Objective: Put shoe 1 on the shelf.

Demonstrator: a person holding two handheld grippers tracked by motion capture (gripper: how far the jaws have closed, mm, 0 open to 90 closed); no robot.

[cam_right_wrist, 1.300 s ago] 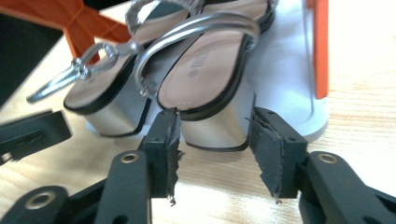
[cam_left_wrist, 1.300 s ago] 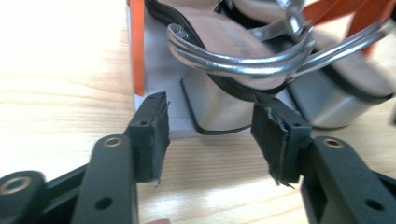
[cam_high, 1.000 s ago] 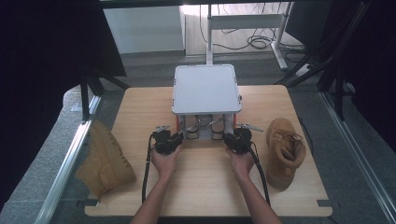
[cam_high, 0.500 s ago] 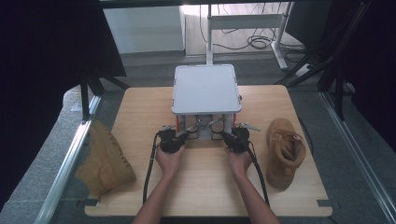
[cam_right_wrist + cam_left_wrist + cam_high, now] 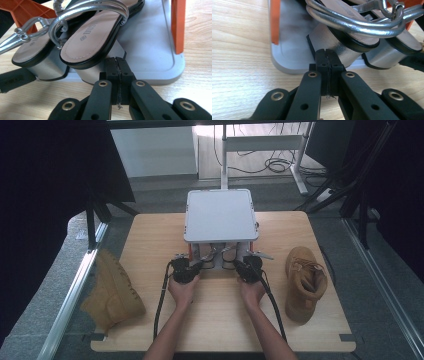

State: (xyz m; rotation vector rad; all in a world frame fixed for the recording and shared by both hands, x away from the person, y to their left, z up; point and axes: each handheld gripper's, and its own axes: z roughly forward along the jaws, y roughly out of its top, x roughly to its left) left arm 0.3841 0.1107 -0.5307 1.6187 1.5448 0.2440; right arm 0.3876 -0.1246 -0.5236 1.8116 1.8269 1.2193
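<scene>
A person sits at a wooden table (image 5: 150,245) with a two-jaw gripper in each hand. Both hands rest close together near the table's middle, just in front of a small grey shoe rack (image 5: 220,215). The rack has a flat top shelf on orange posts (image 5: 178,25) and a grey base tray (image 5: 287,50) beneath it.

On that tray stands a pair of silver heeled sandals, side by side. Their block heels face the person and their toes point away, under the top shelf. So each sandal's long axis runs straight away from the grippers, front to back across the table.

The left gripper (image 5: 184,270) has its jaws pressed together with nothing between them. Its tips sit just in front of the heel of one sandal (image 5: 342,37), very near the tray's front edge; whether they touch the heel cannot be told. The right gripper (image 5: 248,268) is likewise closed on nothing, its tips just before the heel of the other sandal (image 5: 92,37).

Each hand is therefore nearest to its own sandal, and each sandal lies directly ahead of its gripper and slightly above the tabletop. By the look of it, any grasp would first need the jaws parted.

Two tan boots are also present. One boot (image 5: 305,280) lies on the table to the person's right. The other boot (image 5: 112,292) sits off the table's left edge.
</scene>
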